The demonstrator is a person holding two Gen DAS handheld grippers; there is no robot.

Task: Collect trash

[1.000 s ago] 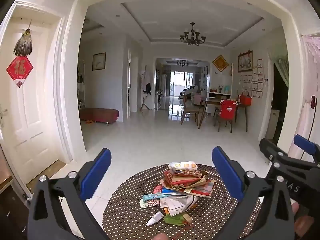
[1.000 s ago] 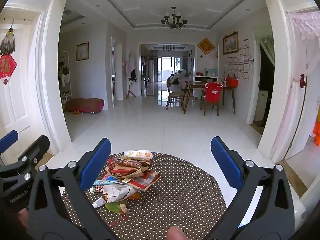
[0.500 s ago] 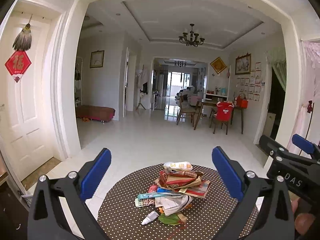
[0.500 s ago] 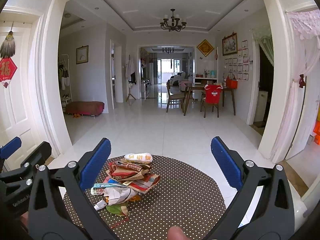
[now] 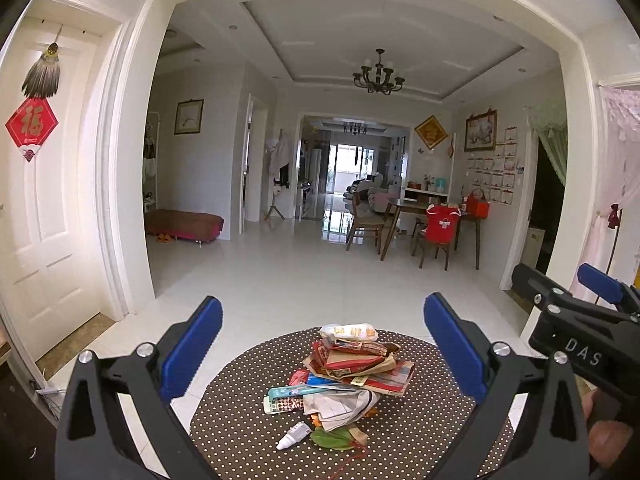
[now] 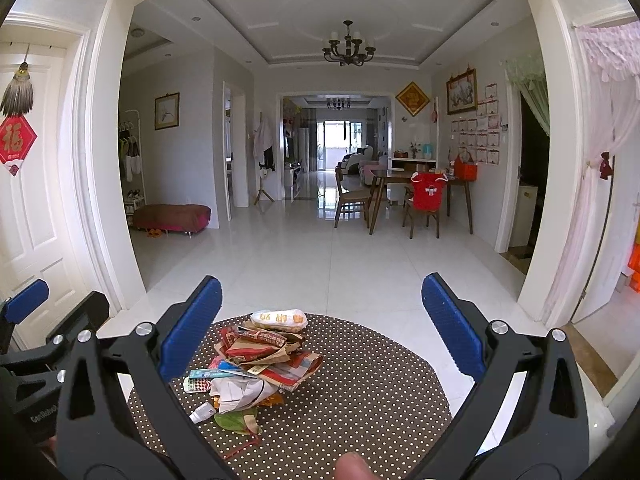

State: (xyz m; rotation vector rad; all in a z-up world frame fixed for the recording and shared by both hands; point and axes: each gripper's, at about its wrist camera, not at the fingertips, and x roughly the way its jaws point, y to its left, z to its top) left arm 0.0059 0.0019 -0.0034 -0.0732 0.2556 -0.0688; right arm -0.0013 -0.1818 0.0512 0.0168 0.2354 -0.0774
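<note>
So you're only hovering: both tongs [image 5: 322, 354] [image 6: 320, 334] gaping empty, trash pile [image 5: 344, 376] at 12 o'clock sitting untouched on bench [image 5: 420, 432].

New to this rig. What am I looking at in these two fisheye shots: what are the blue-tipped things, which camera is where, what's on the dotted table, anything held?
There is no robot: a person carries a two-finger tool in each hand, with a camera on each looking forward along its fingers.

The left view frames the left hand-held gripper, with the right one visible at its right edge. The right view frames the right hand-held gripper. The blue pieces are the finger pads. Both sets of jaws stand wide apart and hold nothing.

Below them is a round table with a brown dotted cloth. On it lies a trash pile: snack wrappers, crumpled paper, a small white tube and a green leaf. Nothing has been picked up yet.
</note>
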